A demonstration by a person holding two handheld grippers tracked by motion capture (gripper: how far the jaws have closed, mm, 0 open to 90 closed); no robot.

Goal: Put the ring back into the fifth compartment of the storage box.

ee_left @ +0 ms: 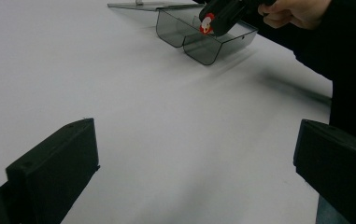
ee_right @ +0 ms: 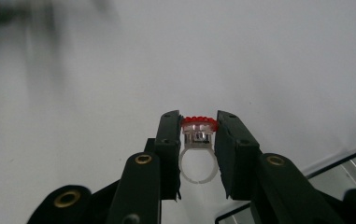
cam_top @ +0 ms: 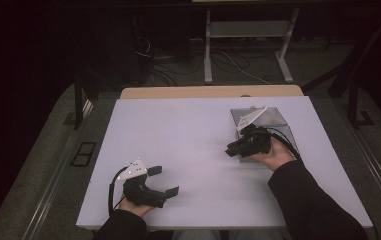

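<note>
1. Right gripper (ee_right: 199, 135) clamped on a little toy ring (ee_right: 198, 140), red-topped head pinched right between the two jaw tips, clear band hanging down in the gap behind them.
2. Seen from the left gripper view: same ring (ee_left: 207, 23) poking out at the tip of the right gripper (ee_left: 213, 21), up off the table and just in front of the smoky clear box (ee_left: 203, 44).
3. From the high view: right gripper (cam_top: 234, 149) sitting at the near-left edge of the box (cam_top: 278, 120), right hand (cam_top: 275, 152) wrapped around it.
4. Left gripper (cam_top: 165, 181) parked near the front edge of the white table (cam_top: 188, 135), jaws spread wide with nothing in them, well apart from the ring.
</note>
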